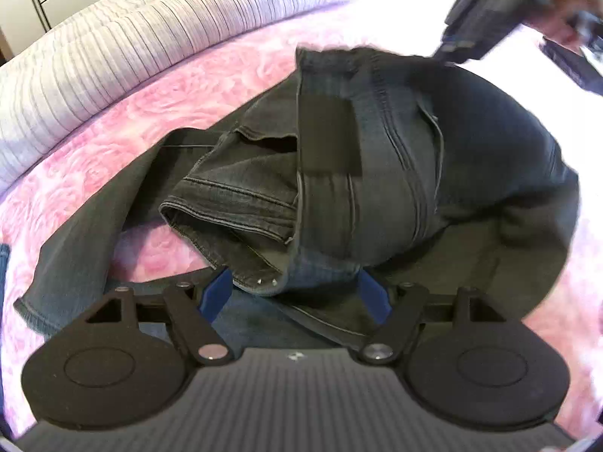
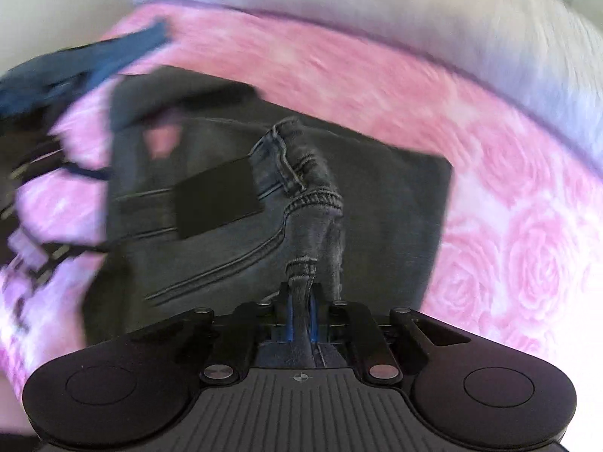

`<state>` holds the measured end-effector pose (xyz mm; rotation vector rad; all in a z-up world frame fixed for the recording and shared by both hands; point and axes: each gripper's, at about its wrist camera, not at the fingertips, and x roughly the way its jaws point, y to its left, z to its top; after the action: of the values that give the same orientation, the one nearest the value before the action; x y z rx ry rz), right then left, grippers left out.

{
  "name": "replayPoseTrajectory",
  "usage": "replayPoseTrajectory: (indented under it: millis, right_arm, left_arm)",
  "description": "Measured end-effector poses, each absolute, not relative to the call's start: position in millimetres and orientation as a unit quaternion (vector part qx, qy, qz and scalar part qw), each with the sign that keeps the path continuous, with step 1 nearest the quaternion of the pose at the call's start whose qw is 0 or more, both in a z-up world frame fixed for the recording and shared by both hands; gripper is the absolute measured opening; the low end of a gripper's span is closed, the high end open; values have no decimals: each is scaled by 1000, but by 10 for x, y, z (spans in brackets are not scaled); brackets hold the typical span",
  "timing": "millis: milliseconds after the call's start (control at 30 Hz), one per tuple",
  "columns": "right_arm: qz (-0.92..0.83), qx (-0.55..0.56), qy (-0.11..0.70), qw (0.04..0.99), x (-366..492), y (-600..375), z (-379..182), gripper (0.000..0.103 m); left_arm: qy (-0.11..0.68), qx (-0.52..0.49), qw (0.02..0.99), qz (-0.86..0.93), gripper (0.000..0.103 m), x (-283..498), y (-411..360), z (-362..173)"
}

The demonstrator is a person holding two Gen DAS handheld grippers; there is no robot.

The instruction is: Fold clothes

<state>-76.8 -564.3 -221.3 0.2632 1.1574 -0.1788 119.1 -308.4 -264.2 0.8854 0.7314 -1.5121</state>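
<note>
Lying bunched on the pink bedspread (image 1: pixel 226 75), the jeans (image 1: pixel 377 173) spill towards the left gripper (image 1: pixel 294 297), whose jaws stand wide with denim between them, pads apparently clear; the right gripper (image 2: pixel 300 324) is clamped on a jeans fold

Black left gripper (image 1: pixel 296 297), blue fingers (image 1: pixel 216 293), silver screws

Pink rose-print bed cover (image 1: pixel 233 64) carries dark jeans (image 1: pixel 414 173), striped pillow (image 1: pixel 124 49) behind
</note>
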Motion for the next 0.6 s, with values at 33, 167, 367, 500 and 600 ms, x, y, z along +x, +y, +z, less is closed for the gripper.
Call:
replayPoseTrajectory:
  millis: [33,167,367,500,600]
  right_arm:
    - [-60,100,540,834,-865,-5442,-2052,5]
    - [26,36,532,846,-1286,-4682,-1554,2]
    - [32,58,549,833,-1849,-4161,-1452,2]
    - [14,67,551,832,-2040,-4033,-1435,2]
    - [-5,66,549,833,-2068,-3975,-1502,3]
  left_arm:
    - [320,369,583,-649,70,1207,-3034,-2584]
    - [333,347,580,-658,71,1216,-2812,-2397]
    - [344,359,546,-674,71,996,-2537,-2272]
    - [363,359,553,-659,71,860,-2412,-2278]
    - [361,380,557,-644,71,775,-2386,-2353]
